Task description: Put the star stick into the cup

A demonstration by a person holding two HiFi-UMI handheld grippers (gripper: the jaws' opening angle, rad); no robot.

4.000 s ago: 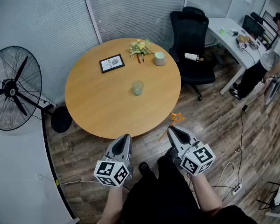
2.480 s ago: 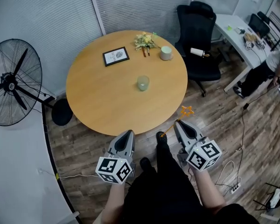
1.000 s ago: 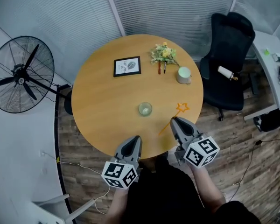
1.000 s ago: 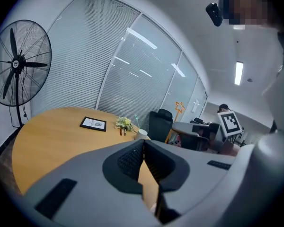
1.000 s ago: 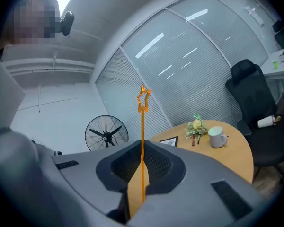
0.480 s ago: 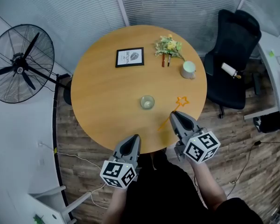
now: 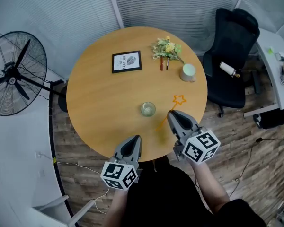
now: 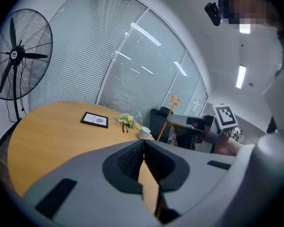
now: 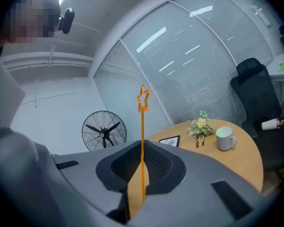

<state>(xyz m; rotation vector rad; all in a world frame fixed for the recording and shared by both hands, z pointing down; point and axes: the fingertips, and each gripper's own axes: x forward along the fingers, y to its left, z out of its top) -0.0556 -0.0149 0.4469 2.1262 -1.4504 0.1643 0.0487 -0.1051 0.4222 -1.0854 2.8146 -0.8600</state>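
- Orange star stick (image 7: 179, 100) is pinched low on its shaft by the jaws of the right gripper (image 7: 172, 113).
- Its long axis is seen slanting, star end pointing up and away from the person.
- It is held above the bench (image 7: 99, 93), just right of the cup (image 7: 148, 109).
- The left gripper (image 7: 132, 139) is seen with jaws pressed together, nothing between them, at the near bench edge.

Bare table (image 7: 104, 103) is lying open round the cup (image 7: 148, 109), giving my right tongs (image 7: 171, 113) a free way in from the near right. The stick (image 7: 179, 100) clamped in them is poking out just right of the cup. The frame (image 7: 127, 61), flowers (image 7: 166, 47) and mug (image 7: 188, 72) are standing along the far side, well apart. My closed left tongs (image 7: 134, 138) are hanging over the near edge, off that way.
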